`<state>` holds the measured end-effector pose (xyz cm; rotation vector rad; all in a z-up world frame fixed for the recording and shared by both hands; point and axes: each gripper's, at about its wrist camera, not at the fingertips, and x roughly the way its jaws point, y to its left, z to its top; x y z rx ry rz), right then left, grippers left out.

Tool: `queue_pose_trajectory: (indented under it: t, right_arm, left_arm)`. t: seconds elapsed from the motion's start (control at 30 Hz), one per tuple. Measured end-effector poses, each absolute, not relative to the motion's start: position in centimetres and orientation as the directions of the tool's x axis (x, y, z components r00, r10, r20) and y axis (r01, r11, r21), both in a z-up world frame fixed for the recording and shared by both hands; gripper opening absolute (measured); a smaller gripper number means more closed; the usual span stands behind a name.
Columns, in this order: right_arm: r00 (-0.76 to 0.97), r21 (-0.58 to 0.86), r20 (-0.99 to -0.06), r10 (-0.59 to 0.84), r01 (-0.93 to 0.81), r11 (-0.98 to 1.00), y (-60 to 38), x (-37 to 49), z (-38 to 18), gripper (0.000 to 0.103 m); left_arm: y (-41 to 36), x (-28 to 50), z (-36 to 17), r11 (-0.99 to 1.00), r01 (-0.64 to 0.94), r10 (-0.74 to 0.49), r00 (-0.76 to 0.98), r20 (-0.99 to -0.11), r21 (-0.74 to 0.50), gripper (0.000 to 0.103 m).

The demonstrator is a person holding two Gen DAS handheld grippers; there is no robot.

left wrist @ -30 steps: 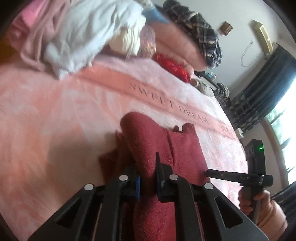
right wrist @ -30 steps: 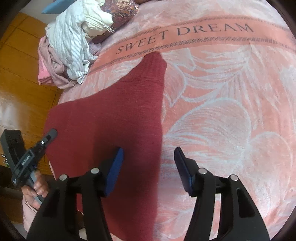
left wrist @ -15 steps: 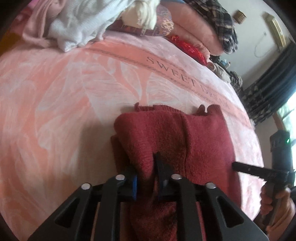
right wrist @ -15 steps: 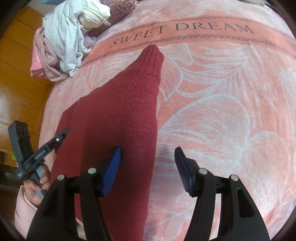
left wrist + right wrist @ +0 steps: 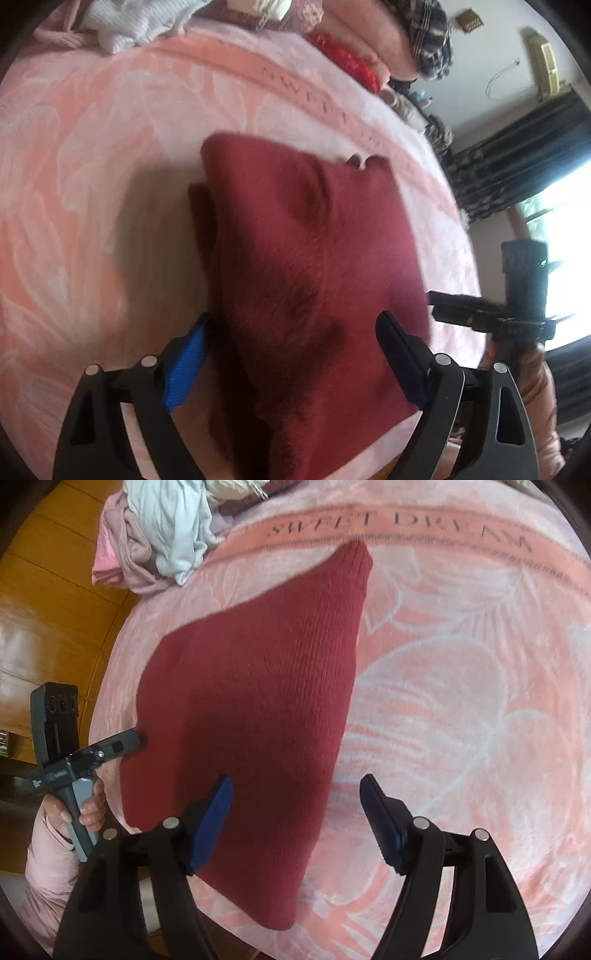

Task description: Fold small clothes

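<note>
Fingers of the left gripper are being spread wide, nothing gripped; the right gripper is opening too. The sweater is laid folded on the blanket, toward 12 o'clock.

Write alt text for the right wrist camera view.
A dark red knitted garment lies folded on a pink "SWEET DREAM" blanket. The right gripper hovers over its near edge, jaws opening; the left gripper reaches its left side.

Red knit garment flat on pink blanket
</note>
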<state>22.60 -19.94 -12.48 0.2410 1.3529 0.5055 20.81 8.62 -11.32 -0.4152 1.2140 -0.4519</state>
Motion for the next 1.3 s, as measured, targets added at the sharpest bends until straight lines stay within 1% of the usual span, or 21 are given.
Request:
queue_pose_trajectory:
  t: [0.17, 0.33, 0.47, 0.53, 0.6, 0.63, 0.67, 0.7, 0.73, 0.77, 0.8, 0.87, 0.9, 1.07, 1.3]
  right_arm:
    - [0.111, 0.458, -0.867, 0.485, -0.201, 0.866, -19.0, 22.8, -13.4, 0.071]
    - [0.101, 0.475, -0.861, 0.499, -0.192, 0.859, -18.3, 23.3, -14.2, 0.071]
    - [0.088, 0.500, -0.850, 0.520, -0.175, 0.848, -18.1, 23.8, -14.9, 0.072]
    - [0.082, 0.522, -0.839, 0.539, -0.161, 0.838, -18.1, 24.1, -15.4, 0.072]
    - [0.074, 0.548, -0.823, 0.563, -0.154, 0.822, -17.9, 24.2, -15.8, 0.068]
    - [0.073, 0.565, -0.812, 0.579, -0.149, 0.811, -17.9, 24.2, -16.0, 0.063]
    - [0.076, 0.571, -0.808, 0.584, -0.146, 0.808, -17.9, 24.1, -16.0, 0.059]
    - [0.084, 0.569, -0.807, 0.584, -0.154, 0.808, -17.9, 24.0, -15.8, 0.056]
    - [0.092, 0.567, -0.806, 0.585, -0.164, 0.807, -17.8, 23.9, -15.6, 0.051]
    - [0.099, 0.568, -0.803, 0.587, -0.169, 0.806, -17.8, 23.8, -15.4, 0.046]
    - [0.106, 0.570, -0.800, 0.590, -0.174, 0.803, -17.8, 23.6, -15.2, 0.044]
    - [0.118, 0.573, -0.794, 0.597, -0.187, 0.798, -18.0, 23.2, -14.6, 0.038]
    - [0.122, 0.574, -0.791, 0.600, -0.193, 0.796, -18.1, 23.0, -14.4, 0.037]
    - [0.155, 0.569, -0.781, 0.605, -0.224, 0.791, -19.6, 22.2, -12.3, 0.034]
    - [0.260, 0.562, -0.753, 0.605, -0.225, 0.796, -26.2, 20.4, -7.9, 0.034]
  left_arm:
    - [7.6, 21.0, -12.1, 0.843, 0.115, -0.536, 0.267, -0.801, -0.526, 0.090]
    - [7.0, 21.3, -13.2, 0.845, 0.121, -0.534, 0.247, -0.808, -0.521, 0.093]
    - [6.8, 22.2, -14.4, 0.828, 0.108, -0.560, 0.216, -0.800, -0.551, 0.098]
    - [6.9, 22.7, -15.2, 0.814, 0.100, -0.580, 0.183, -0.793, -0.572, 0.099]
    - [6.9, 22.6, -15.6, 0.806, 0.099, -0.592, 0.184, -0.785, -0.584, 0.099]
    - [6.8, 22.5, -15.6, 0.805, 0.111, -0.593, 0.189, -0.783, -0.583, 0.099]
    - [6.7, 22.4, -15.6, 0.810, 0.127, -0.587, 0.194, -0.786, -0.573, 0.095]
    - [6.6, 22.3, -15.5, 0.812, 0.139, -0.583, 0.197, -0.788, -0.566, 0.086]
    - [6.6, 22.1, -15.5, 0.802, 0.139, -0.597, 0.198, -0.778, -0.580, 0.081]
    - [6.7, 22.1, -15.5, 0.794, 0.131, -0.608, 0.198, -0.769, -0.594, 0.072]
    - [6.7, 22.1, -15.5, 0.783, 0.123, -0.621, 0.197, -0.759, -0.609, 0.064]
    - [6.5, 21.8, -15.3, 0.776, 0.124, -0.630, 0.205, -0.749, -0.619, 0.060]
    - [6.4, 21.6, -15.1, 0.773, 0.126, -0.633, 0.214, -0.744, -0.622, 0.057]
    - [5.5, 20.6, -14.1, 0.757, 0.145, -0.651, 0.254, -0.716, -0.637, 0.050]
    - [-0.6, 20.1, -10.5, 0.730, 0.243, -0.683, 0.300, -0.666, -0.639, 0.048]
